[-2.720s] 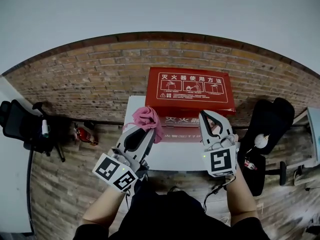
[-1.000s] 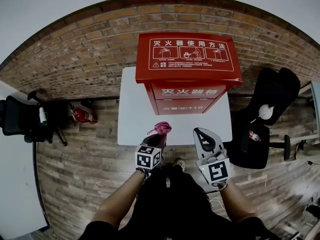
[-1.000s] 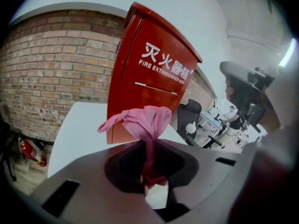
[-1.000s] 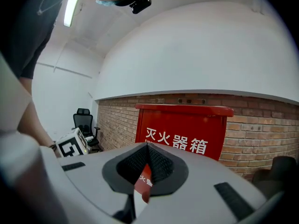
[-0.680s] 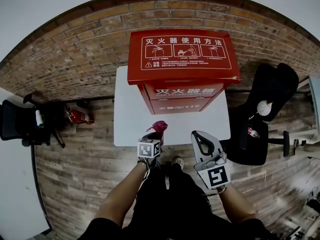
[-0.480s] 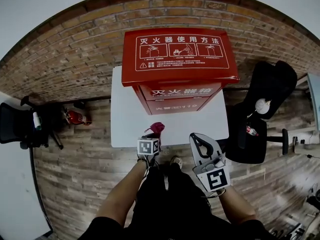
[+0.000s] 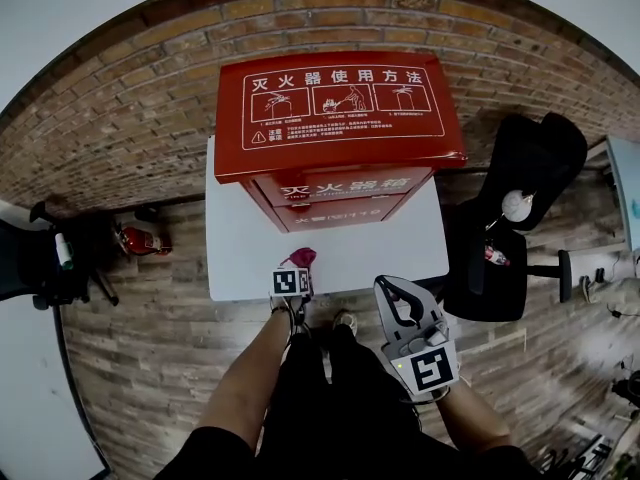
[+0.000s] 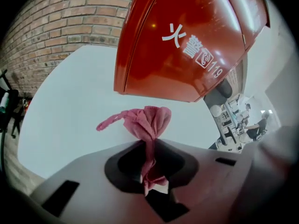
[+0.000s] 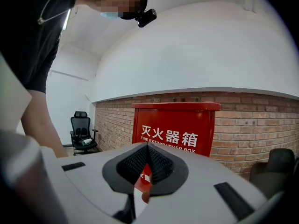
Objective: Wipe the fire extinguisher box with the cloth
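A white table (image 7: 235,253) stands against a brick wall, and the red fire extinguisher box (image 7: 340,108) sits on its far half, with its sloped lid and lettered front facing the person. It looks like glossy sheet metal: stiff, slick, and probably heavy enough to stay put under a wipe.

The right gripper (image 7: 391,290) hangs off the table's near edge. Its jaws are pressed together with nothing between them (image 9: 146,146), and the box shows beyond them.

The left gripper (image 7: 297,266) is tipped downward at the near edge of the table, with its jaws clamped on the pink cloth (image 8: 147,122). The cloth is pinched at a narrow waist, so a loose bunch and one thin tail stick out past the tips above the white tabletop. It is in front of the box and apart from it.

The cloth seems light, soft and limp. It will likely flatten and drag rather than push, so the bunch beyond the tips is the part to press on the metal. A hold close behind that bunch suits it best.
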A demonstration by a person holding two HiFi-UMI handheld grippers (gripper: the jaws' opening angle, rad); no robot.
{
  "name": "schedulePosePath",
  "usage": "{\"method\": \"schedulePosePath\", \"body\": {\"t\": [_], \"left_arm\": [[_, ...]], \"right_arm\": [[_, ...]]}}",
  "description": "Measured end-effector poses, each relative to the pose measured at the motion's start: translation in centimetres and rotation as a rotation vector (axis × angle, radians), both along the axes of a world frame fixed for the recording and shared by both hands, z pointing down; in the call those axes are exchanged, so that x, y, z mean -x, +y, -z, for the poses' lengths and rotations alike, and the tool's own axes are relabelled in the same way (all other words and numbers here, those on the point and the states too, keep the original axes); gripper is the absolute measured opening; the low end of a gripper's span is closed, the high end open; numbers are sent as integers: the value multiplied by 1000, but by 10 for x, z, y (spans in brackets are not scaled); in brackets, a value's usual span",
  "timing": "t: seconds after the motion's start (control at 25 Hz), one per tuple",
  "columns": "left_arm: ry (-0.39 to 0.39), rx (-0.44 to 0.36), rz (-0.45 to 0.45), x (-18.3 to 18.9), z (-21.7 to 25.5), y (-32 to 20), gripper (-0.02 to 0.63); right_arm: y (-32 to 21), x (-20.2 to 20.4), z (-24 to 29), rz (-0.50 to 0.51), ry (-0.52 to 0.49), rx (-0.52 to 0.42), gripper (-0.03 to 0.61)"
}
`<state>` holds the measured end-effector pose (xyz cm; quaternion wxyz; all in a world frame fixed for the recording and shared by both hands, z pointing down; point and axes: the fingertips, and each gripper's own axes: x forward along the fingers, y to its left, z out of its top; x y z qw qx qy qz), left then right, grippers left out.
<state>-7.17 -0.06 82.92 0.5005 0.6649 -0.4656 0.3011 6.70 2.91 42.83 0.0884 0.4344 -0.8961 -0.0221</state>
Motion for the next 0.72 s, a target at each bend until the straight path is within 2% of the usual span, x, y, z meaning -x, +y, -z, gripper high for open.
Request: {"method": "schedulePosePath", "body": {"t": [0.4, 0.72], "left_arm": [[-7, 63, 14, -3, -19, -6, 103], [4, 64, -14, 0, -8, -2, 168]], "right_arm": [[-1, -13, -11, -17, 17, 20, 19], [-5, -11, -11, -18, 11, 27, 20]]}}
